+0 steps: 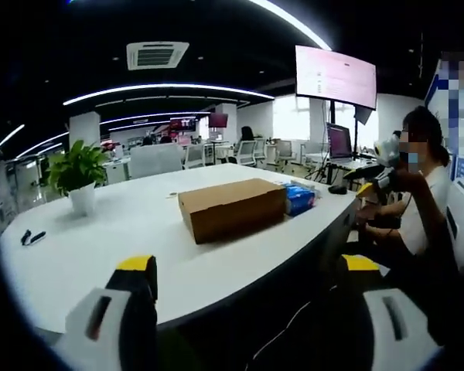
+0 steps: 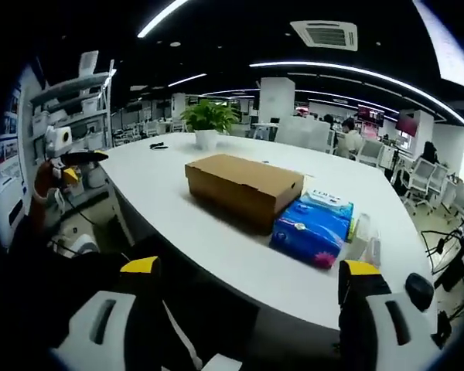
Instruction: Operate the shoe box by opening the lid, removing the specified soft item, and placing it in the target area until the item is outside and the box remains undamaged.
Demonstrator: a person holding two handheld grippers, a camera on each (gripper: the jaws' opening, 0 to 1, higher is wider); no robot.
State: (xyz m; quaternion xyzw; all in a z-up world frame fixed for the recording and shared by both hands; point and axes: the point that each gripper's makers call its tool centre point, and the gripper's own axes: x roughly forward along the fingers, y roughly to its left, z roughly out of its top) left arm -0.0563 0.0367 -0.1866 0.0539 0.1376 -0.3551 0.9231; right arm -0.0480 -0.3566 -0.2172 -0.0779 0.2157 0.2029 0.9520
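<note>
The brown cardboard shoe box (image 1: 230, 207) lies on the white table (image 1: 100, 247) with its lid down. Its inside is hidden. A blue soft pack (image 1: 299, 199) rests against the box's far right end. My left gripper (image 1: 247, 267) stands open off the table's near edge, well short of the box, with nothing between its yellow-tipped jaws. In the right gripper view the same box (image 2: 243, 185) sits mid-table with the blue pack (image 2: 313, 228) in front of its right end. My right gripper (image 2: 251, 267) is open and empty, off the table edge.
A potted plant (image 1: 79, 174) stands left of the box, with a small black item (image 1: 31, 237) near the table's left edge. A seated person (image 1: 417, 201) holds a white and yellow device (image 1: 383, 162) at the right. A black mouse (image 2: 420, 290) lies near the right edge.
</note>
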